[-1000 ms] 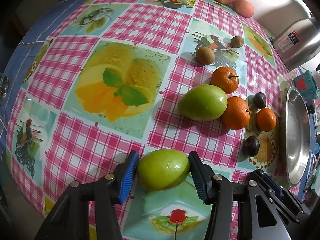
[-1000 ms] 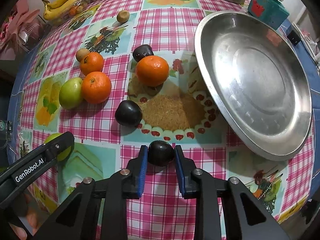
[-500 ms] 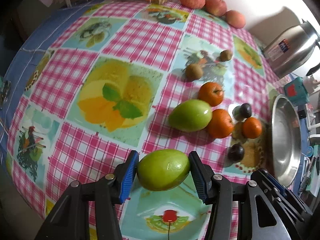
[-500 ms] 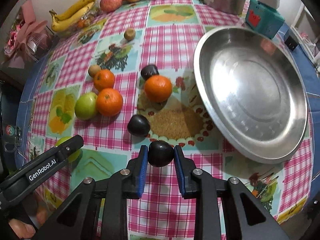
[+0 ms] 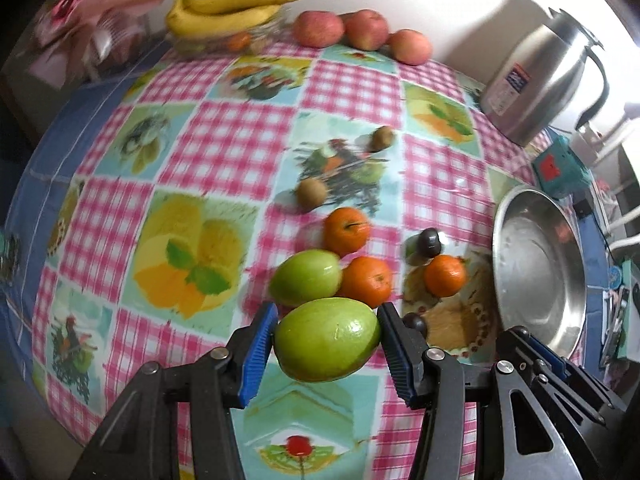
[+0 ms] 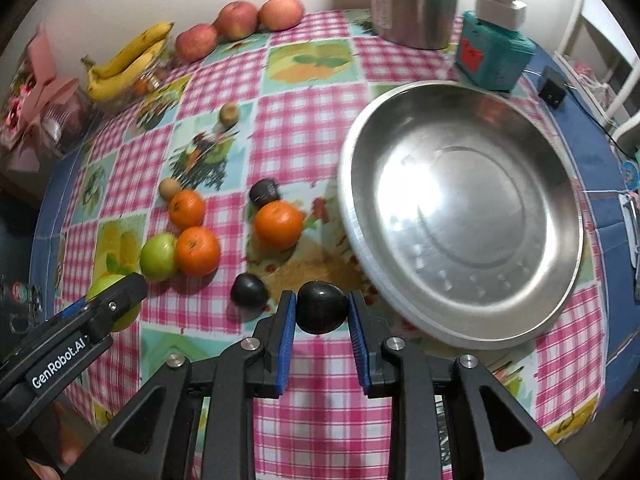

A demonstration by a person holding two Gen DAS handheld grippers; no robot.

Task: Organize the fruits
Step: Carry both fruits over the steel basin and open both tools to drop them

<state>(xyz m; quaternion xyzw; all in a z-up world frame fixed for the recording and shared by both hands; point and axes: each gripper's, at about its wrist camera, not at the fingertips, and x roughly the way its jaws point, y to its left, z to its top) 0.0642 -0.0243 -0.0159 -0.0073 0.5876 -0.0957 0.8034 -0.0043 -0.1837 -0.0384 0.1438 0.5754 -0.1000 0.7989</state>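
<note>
The words "GenRobot.AI" can be read in white letters on the black side of the left gripper (image 6: 116, 300), which shows far to the left of the right gripper's fingers (image 6: 286, 340) in the right wrist view. The silver kettle (image 5: 536, 80), far ahead and to the right of the left gripper's fingers (image 5: 256, 354), has a label with blue and red marks on it (too small and blurry to read). No other words or numbers can be read.

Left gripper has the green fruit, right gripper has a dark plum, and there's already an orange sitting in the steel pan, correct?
Not quite: the round stainless steel pan holds nothing, as the right wrist view shows. The left gripper does clamp the green oval fruit, the right gripper the dark plum.
</note>
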